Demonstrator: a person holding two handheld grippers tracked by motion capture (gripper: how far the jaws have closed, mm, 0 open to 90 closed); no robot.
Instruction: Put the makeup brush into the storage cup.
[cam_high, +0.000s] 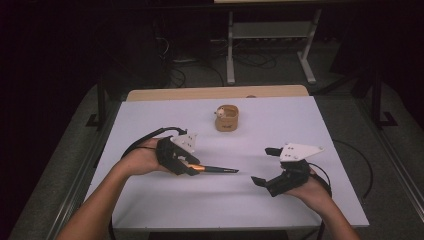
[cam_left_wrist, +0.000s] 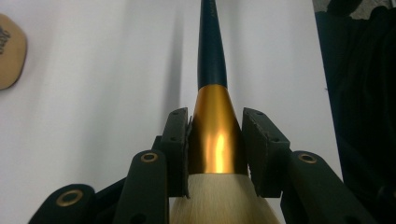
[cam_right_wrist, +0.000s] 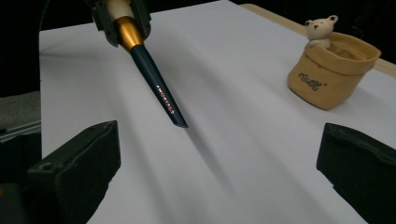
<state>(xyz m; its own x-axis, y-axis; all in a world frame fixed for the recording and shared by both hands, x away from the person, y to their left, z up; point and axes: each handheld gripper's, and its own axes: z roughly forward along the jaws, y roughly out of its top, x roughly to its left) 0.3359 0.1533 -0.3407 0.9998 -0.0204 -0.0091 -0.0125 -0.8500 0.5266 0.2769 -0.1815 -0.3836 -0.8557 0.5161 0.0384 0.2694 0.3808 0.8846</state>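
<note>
Tan fabric pouch (cam_high: 226, 119) with small bear standing far back on white counter (cam_high: 150, 200), well apart. Left claw (cam_left_wrist: 215, 140) clamped on glossy gold-ferruled brush (cam_left_wrist: 212, 70); right claw (cam_high: 266, 166) spread wide, holding nothing.

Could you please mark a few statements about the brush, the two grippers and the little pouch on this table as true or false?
1. The left gripper is shut on the brush at its gold ferrule. True.
2. The right gripper also holds the brush. False: its jaws stand wide open, with nothing between them.
3. The brush's dark handle points toward the right gripper. True.
4. The tan pouch lies tipped over on its side. False: it stands upright on the white table.
5. A small bear figure sits at the pouch's rim. True.
6. The brush's bristles are dark blue. False: they are pale cream.
</note>
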